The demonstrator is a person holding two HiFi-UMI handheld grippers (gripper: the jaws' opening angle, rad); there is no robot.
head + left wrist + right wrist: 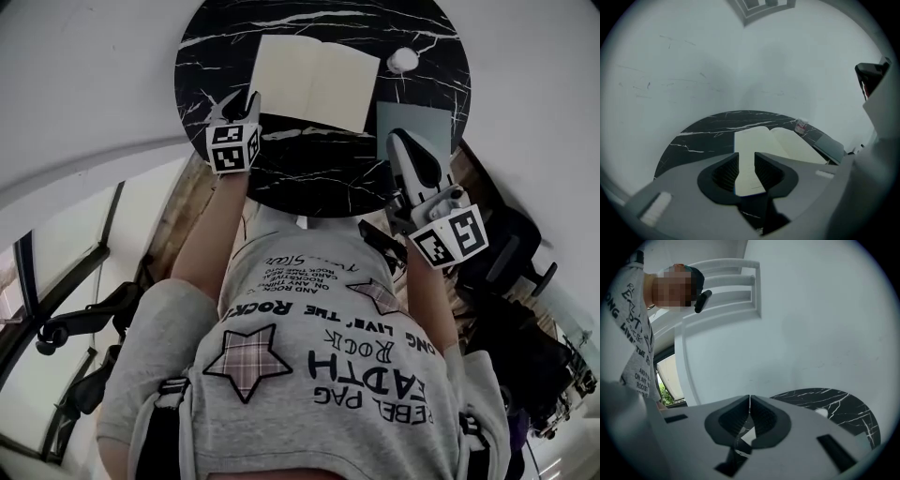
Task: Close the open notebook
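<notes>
The open notebook (pixel 314 82) lies flat on the round black marble table (pixel 309 173), its cream pages facing up. My left gripper (pixel 240 101) hovers at the notebook's near left corner. In the left gripper view the jaws of this gripper (pixel 746 168) stand a little apart, and the left page of the notebook (pixel 761 145) shows through the gap without touching the pads. My right gripper (pixel 403 141) hangs over the table's near right part, away from the notebook. In the right gripper view its jaws (pixel 749 404) are shut with nothing between them.
A grey-blue flat pad (pixel 414 122) lies right of the notebook, under the right gripper's tip. A small white object (pixel 403 59) sits at the far right of the table, also visible in the left gripper view as a small jar-like thing (pixel 801 125). White walls surround the table.
</notes>
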